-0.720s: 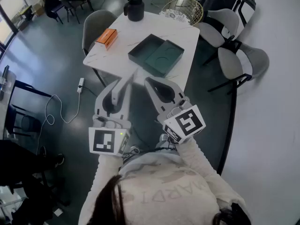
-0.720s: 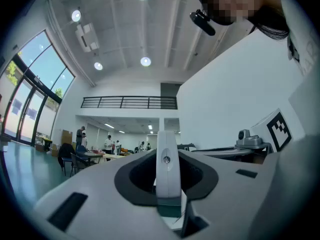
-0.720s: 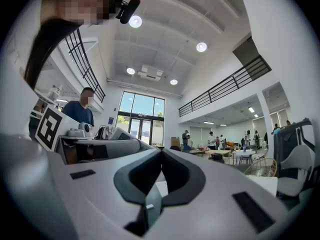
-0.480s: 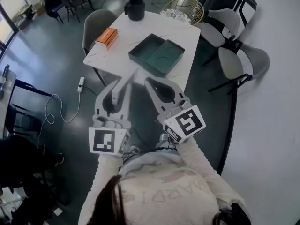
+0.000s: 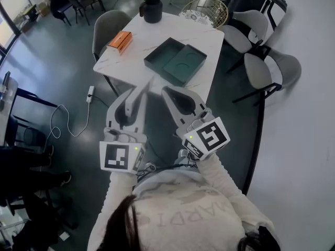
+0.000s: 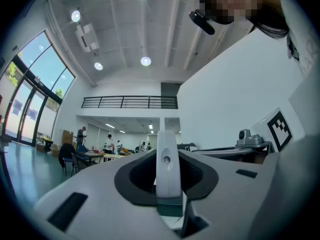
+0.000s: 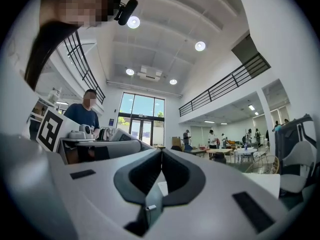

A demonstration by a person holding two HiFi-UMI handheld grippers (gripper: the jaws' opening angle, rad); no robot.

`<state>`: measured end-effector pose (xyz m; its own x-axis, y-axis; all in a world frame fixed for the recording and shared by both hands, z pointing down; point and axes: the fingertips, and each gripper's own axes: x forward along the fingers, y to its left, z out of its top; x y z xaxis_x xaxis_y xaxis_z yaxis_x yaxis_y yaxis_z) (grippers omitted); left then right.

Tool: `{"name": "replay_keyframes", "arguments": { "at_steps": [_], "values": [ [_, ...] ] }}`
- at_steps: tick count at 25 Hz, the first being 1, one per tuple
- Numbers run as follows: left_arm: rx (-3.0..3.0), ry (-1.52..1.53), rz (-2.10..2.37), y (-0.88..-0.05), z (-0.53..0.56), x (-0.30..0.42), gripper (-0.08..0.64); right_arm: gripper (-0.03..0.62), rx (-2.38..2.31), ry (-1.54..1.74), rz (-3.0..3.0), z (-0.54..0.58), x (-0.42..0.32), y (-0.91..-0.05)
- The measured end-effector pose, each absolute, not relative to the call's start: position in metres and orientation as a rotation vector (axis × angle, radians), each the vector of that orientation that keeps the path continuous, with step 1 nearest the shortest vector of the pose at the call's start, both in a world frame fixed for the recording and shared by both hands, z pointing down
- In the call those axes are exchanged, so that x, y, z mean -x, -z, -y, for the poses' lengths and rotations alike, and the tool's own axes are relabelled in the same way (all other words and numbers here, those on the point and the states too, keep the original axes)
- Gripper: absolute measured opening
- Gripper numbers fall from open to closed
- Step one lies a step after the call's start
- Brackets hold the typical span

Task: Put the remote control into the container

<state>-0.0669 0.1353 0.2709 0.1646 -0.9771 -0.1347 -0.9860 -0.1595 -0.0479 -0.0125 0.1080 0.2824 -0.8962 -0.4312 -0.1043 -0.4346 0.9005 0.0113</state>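
Two side by side, forward; left gripper (image 5: 137,92) fingers pinching the remote control (image 6: 166,160); right gripper (image 5: 167,91) fingers pressed together

a dark green container (image 5: 175,61) sits on the white table (image 5: 132,63), orange box (image 5: 119,42) nearby.

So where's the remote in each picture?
Head view: remote left of middle, gripped by the left gripper, pointing at the table.
Left gripper view: remote bottom middle, upright between the jaws.
Right gripper view: can't make it out.
Shared landmark: the white table.
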Motion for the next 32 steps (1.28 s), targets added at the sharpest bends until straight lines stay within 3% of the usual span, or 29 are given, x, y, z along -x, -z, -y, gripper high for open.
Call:
{"name": "replay_keyframes", "arguments": {
  "at_steps": [22,32],
  "values": [
    [2.420,-0.104,-1.843,-0.289,-0.147,0.114,0.086,0.017,0.882,-0.019,-2.898,-0.130,0.035,-0.285],
    [2.440,-0.073,-1.826,-0.301,-0.079,0.115,0.086,0.017,0.927,0.009,-2.876,-0.060,0.030,-0.293]
  ]
}}
